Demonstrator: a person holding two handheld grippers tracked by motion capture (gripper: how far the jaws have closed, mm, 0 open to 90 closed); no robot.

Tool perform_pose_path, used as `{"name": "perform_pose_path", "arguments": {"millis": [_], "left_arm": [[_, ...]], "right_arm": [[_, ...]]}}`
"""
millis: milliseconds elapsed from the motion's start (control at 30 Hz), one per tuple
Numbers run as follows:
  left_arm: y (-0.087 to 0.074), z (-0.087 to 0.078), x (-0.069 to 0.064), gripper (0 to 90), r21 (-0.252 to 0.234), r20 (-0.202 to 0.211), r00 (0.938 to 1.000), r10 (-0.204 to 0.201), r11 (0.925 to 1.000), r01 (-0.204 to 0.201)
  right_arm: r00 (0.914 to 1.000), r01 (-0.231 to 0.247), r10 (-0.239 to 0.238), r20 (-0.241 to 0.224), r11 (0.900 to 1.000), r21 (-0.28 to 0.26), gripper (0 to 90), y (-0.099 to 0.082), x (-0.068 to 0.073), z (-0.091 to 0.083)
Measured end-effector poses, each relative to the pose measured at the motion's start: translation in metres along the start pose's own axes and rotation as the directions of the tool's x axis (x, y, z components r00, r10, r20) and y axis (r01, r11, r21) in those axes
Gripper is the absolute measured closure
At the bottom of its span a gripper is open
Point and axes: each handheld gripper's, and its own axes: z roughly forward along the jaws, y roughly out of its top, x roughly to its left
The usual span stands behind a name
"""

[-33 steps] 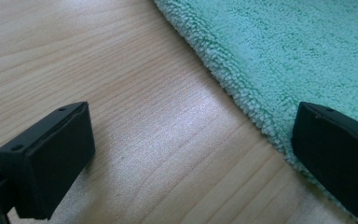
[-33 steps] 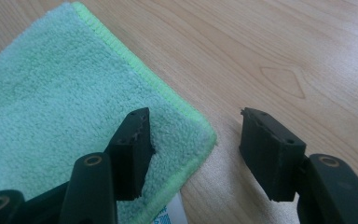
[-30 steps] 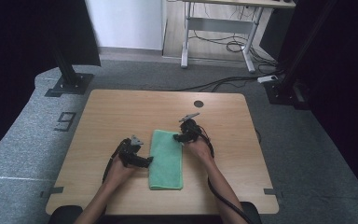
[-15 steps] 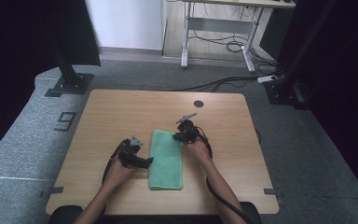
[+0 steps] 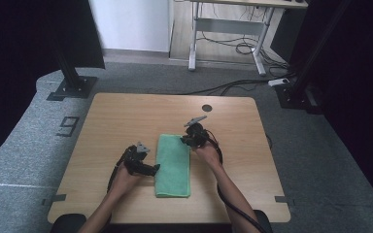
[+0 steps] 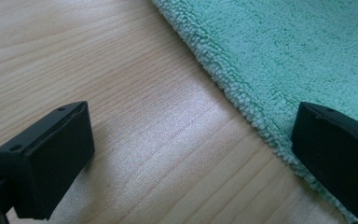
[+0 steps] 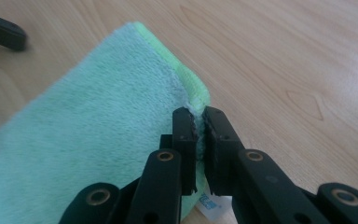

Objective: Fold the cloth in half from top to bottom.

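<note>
Right gripper [image 7: 199, 116] fingers pinching the green towel's [image 5: 174, 162] far-right corner — left gripper [image 6: 191, 158] fingers spread astride its left edge.

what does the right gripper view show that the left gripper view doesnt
Right gripper view: the right gripper is shut on the corner of the green towel, with a white label beneath its jaws. Left gripper view: the left gripper is open, its jaws spread wide, one over bare wood, the other at the towel's fluffy edge. Both views share the towel lying on the wooden table.
</note>
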Motion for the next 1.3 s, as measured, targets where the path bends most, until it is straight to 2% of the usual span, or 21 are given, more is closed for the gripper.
{"name": "perform_pose_path", "arguments": {"millis": [333,633,733,967,1300], "left_arm": [[0.000,0.000,0.000,0.0,0.002,-0.001,1.0000,0.001,1.0000,-0.001],[0.000,0.000,-0.001,0.0,0.000,-0.007,1.0000,-0.007,1.0000,0.007],[0.000,0.000,-0.001,0.0,0.001,-0.008,0.9999,-0.008,1.0000,0.008],[0.000,0.000,-0.001,0.0,0.000,-0.012,0.9998,-0.012,0.9999,0.012],[0.000,0.000,-0.002,0.0,0.001,-0.019,0.9996,-0.020,0.9998,0.020]], "right_arm": [[0.9987,0.033,-0.036,-0.037,0.9973,-0.066,83.1,0.001,0.016,-0.030],[0.9935,0.082,-0.090,-0.069,0.9911,-0.105,83.1,-0.005,0.037,-0.057],[0.9913,0.103,-0.110,-0.072,0.9893,-0.104,83.1,-0.009,0.044,-0.064],[0.9872,0.116,-0.127,-0.097,0.9869,-0.112,83.1,-0.022,0.055,-0.077],[0.9832,0.112,-0.128,-0.130,0.9862,-0.121,83.0,-0.044,0.067,-0.089]]}}
